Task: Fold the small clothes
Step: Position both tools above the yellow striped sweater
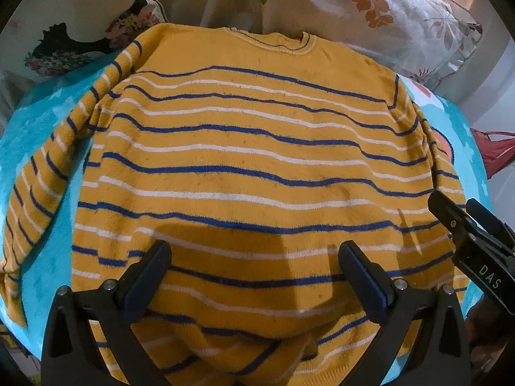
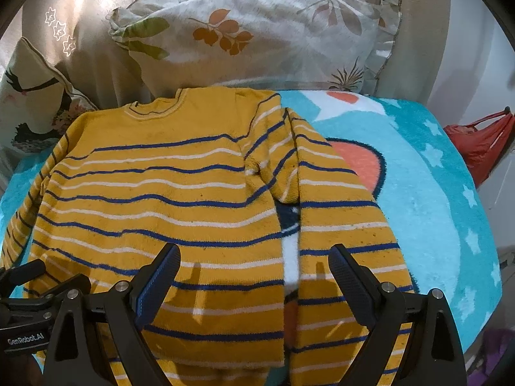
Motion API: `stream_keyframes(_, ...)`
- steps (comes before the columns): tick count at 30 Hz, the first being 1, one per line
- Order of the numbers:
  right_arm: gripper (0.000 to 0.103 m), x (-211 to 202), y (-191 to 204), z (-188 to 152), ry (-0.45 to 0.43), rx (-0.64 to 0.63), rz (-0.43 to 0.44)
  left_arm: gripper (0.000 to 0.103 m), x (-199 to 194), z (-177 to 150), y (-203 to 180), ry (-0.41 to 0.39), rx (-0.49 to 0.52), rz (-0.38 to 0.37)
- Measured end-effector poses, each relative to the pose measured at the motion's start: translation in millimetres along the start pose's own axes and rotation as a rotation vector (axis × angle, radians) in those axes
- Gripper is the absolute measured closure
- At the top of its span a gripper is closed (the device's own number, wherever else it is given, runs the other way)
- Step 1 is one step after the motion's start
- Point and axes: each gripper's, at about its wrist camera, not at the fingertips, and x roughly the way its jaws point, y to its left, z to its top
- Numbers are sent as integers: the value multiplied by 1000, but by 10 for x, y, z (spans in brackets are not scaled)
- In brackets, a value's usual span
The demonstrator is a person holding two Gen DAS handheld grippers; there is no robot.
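Observation:
A small yellow sweater (image 1: 251, 160) with blue and white stripes lies flat on a turquoise blanket (image 1: 35, 128), neck away from me. Its left sleeve (image 1: 42, 173) runs down the left side. In the right wrist view the sweater (image 2: 154, 193) fills the left half and its right sleeve (image 2: 341, 225) lies straight alongside the body. My left gripper (image 1: 254, 257) is open and empty above the sweater's lower body. My right gripper (image 2: 254, 260) is open and empty above the gap between body and right sleeve. The right gripper also shows at the right edge of the left wrist view (image 1: 463, 225).
A floral pillow (image 2: 273, 32) lies beyond the sweater, with another printed cushion (image 2: 32, 96) at the far left. A red bag (image 2: 479, 141) hangs at the right, past the blanket's edge. Bare turquoise blanket (image 2: 434, 193) with white stars extends right of the sleeve.

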Motion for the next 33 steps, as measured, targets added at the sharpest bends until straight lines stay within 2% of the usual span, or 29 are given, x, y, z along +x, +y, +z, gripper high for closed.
stream_keyframes(17, 7, 59, -26, 38, 18, 35, -45, 0, 212, 152, -19, 42, 15, -28)
stream_keyframes(33, 7, -36, -90, -109, 19, 27, -27, 0, 118, -30, -59, 36, -3, -21)
